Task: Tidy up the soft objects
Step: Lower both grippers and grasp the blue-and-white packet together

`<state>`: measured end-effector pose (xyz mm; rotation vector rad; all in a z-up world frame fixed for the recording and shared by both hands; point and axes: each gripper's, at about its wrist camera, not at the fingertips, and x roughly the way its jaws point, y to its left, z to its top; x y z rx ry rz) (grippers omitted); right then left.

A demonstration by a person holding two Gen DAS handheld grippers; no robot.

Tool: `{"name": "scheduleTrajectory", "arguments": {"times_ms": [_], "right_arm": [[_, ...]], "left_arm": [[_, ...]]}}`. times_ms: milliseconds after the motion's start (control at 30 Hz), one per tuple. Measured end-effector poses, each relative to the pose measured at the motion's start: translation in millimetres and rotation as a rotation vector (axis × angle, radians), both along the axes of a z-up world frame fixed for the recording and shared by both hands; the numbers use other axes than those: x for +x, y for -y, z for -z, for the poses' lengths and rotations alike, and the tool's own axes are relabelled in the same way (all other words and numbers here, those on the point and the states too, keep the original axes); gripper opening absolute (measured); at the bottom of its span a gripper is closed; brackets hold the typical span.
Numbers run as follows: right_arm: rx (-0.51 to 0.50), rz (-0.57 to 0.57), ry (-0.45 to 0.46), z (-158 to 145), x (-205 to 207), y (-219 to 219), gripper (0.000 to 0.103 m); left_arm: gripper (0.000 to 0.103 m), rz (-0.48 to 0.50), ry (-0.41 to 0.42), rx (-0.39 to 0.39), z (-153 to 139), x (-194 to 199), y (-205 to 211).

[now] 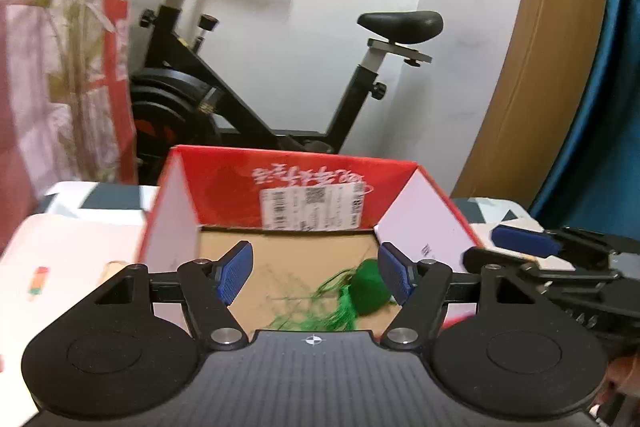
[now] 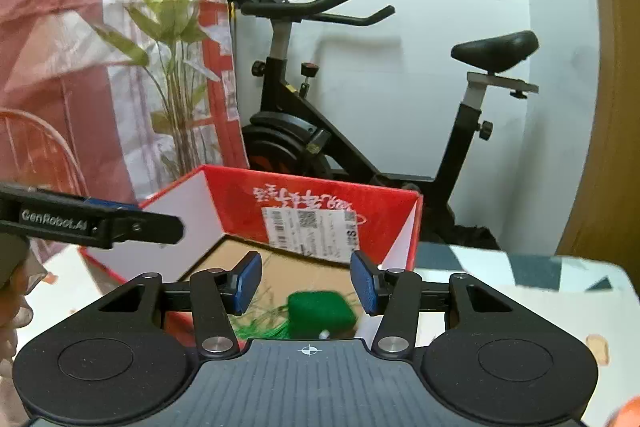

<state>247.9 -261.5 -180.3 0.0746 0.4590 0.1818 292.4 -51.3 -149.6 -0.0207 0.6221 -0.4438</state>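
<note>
A green soft ball with long green tassels (image 1: 368,287) lies on the cardboard floor of an open red box (image 1: 288,183). My left gripper (image 1: 314,273) is open above the box, the ball close to its right finger. In the right wrist view the same green object (image 2: 320,311) lies in the red box (image 2: 316,199) just below my open right gripper (image 2: 306,285). Neither gripper holds anything. The right gripper shows at the right edge of the left wrist view (image 1: 524,241); the left gripper shows at the left of the right wrist view (image 2: 96,221).
The box stands on a table with a white and dark patterned cloth (image 2: 520,275). An exercise bike (image 1: 240,75) stands behind the table against a white wall. A plant in plastic wrap (image 2: 168,39) is at the left. A wooden curved panel (image 1: 552,67) is at the right.
</note>
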Motion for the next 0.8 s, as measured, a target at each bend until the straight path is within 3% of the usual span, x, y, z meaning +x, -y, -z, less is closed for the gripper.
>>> {"name": "scheduleTrajectory", "arguments": {"times_ms": [333, 800], "right_arm": [[0.089, -0.014, -0.006, 13.0, -60.5, -18.9, 0.046], [0.109, -0.013, -0.101, 50.0, -99.7, -35.9, 0.046]], "left_arm": [[0.071, -0.055, -0.028, -0.038, 8.8, -61.6, -40.2], [0.070, -0.106, -0.126, -0.097, 34.8, -98.1, -54.0]]}}
